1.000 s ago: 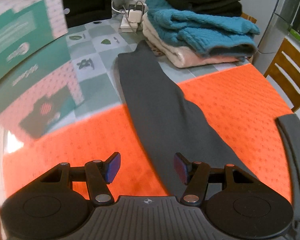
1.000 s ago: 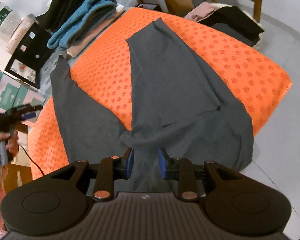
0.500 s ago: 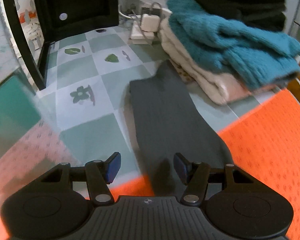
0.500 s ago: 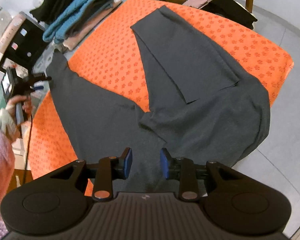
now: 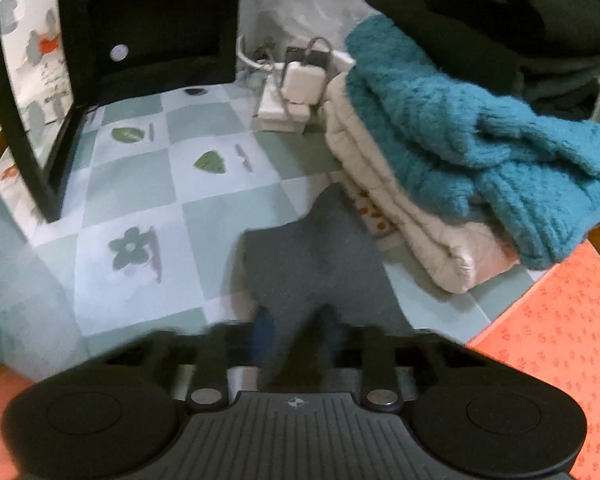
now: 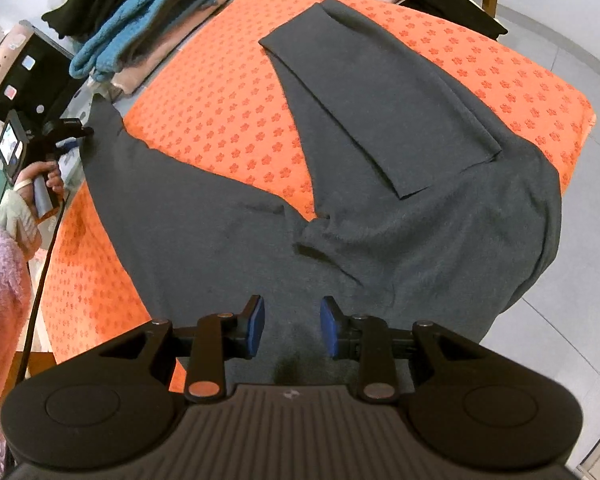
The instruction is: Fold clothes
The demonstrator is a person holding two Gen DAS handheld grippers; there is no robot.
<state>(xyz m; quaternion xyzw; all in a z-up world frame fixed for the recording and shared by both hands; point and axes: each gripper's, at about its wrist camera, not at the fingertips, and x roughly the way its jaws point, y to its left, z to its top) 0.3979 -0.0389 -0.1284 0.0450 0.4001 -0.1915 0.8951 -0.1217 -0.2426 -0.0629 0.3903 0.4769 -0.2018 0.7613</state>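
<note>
One grey garment (image 6: 380,208) is spread on the orange mat (image 6: 220,92), its near hem cut off below the half-open, empty right gripper (image 6: 292,326). One sleeve end (image 5: 300,264) is pinched in the blurred, closed left gripper (image 5: 296,332).

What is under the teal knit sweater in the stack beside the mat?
The teal knit sweater rests on a folded cream garment; black clothes lie on top. Below the cream one, a spotted edge peeks out; the rest is covered.
</note>
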